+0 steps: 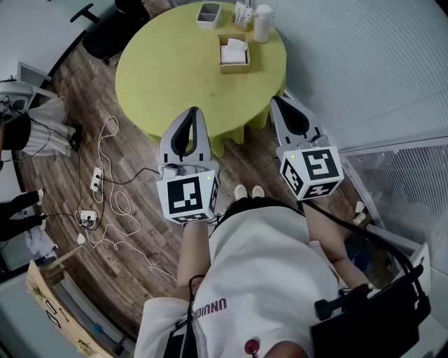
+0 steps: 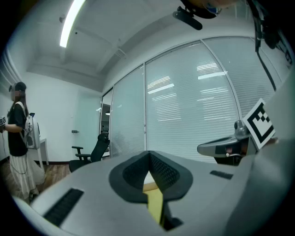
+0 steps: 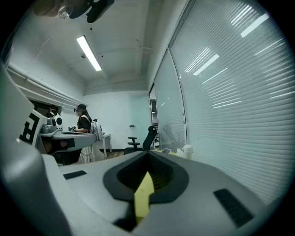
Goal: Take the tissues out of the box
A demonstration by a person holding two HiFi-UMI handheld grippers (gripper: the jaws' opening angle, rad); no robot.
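Observation:
A brown open-topped tissue box with white tissues sticking out stands on the far right part of the round green table. Both grippers are held in front of the person, short of the table's near edge and well away from the box. The left gripper is shut with nothing between its jaws. My right gripper is also shut and empty, its tip by the table's right edge. The box is hidden in both gripper views.
A grey tray, a small card stand and a white jug stand at the table's far edge. A black office chair is beyond the table. Cables and power strips lie on the wooden floor at left. Blinds cover a glass wall at right.

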